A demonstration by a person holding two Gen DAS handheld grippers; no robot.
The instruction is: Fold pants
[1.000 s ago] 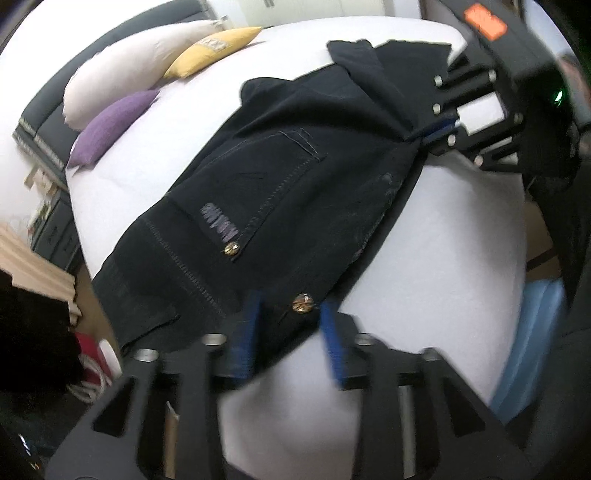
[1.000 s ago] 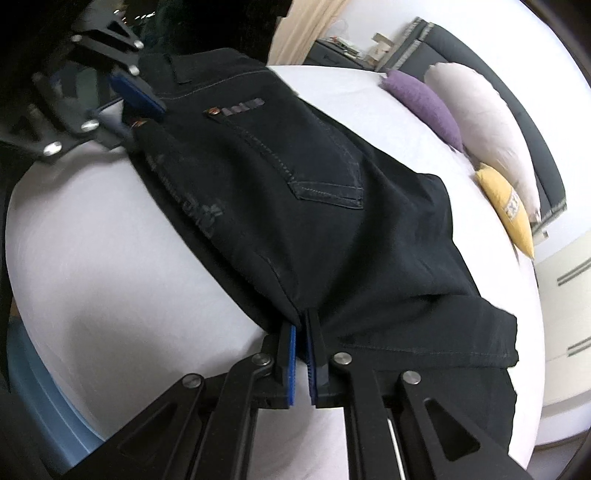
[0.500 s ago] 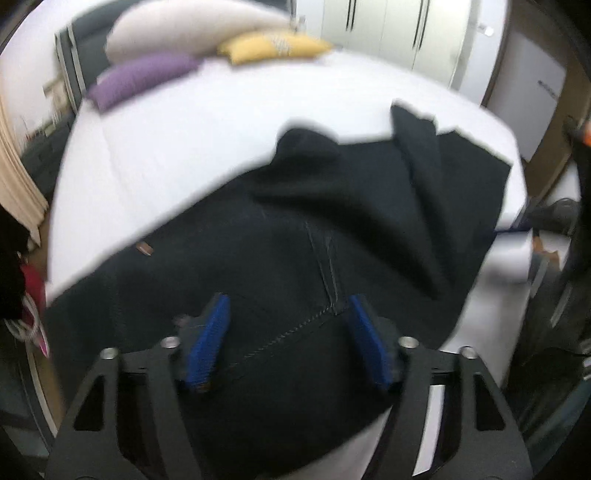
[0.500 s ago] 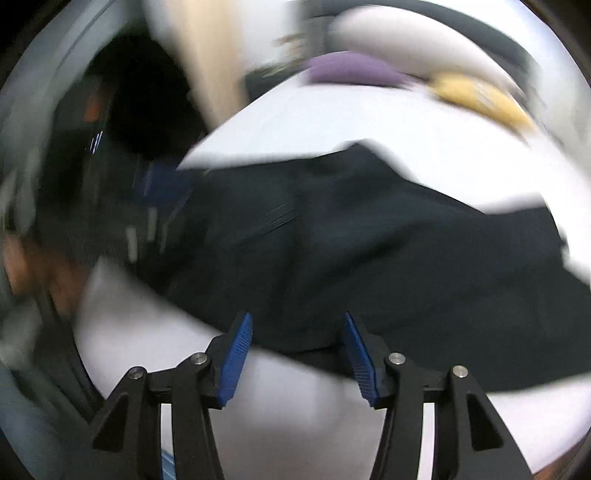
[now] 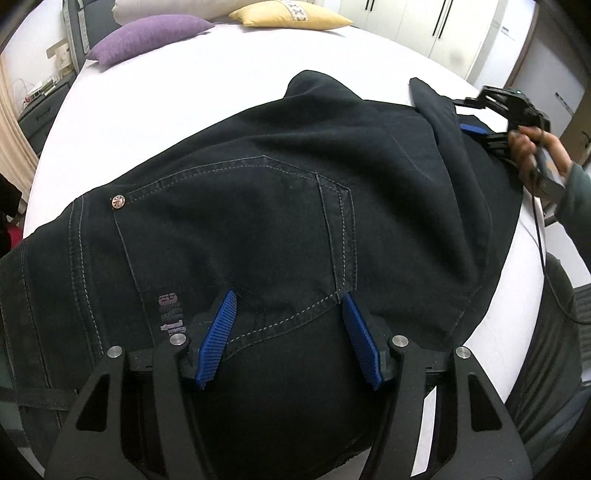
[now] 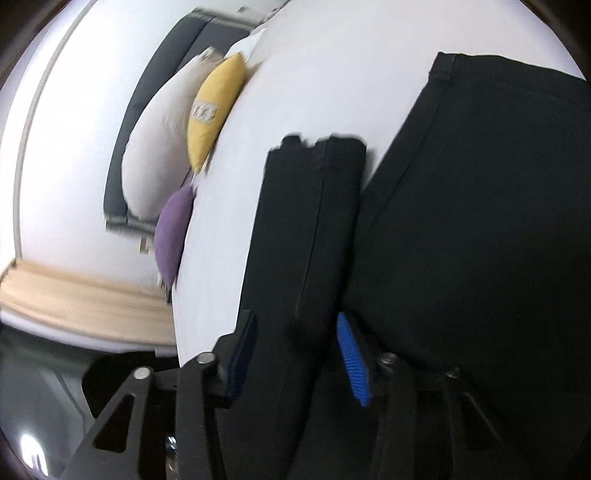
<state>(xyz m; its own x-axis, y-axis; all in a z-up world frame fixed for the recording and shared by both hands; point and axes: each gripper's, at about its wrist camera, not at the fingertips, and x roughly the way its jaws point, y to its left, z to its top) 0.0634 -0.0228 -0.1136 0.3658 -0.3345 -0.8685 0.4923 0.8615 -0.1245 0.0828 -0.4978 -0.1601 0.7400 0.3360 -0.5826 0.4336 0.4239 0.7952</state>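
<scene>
1. Left wrist view: black pants [image 5: 280, 206] lie spread on the white bed [image 5: 159, 107], below the purple pillow [image 5: 147, 35] and yellow pillow [image 5: 288, 16].
2. Left gripper [image 5: 290, 332] stands about half open above the back pocket [image 5: 236, 221], gripping nothing.
3. Right wrist view: right gripper [image 6: 295, 354], jaws closing, straddles a pant leg [image 6: 306, 236] right of the pillows; pads not pressing.

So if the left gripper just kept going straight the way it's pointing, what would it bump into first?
Most likely the black denim pants spread on the white bed. The left gripper is open, its blue pads either side of the back pocket seam, so it would press into that fabric first, though how much gap remains is unclear.
</scene>
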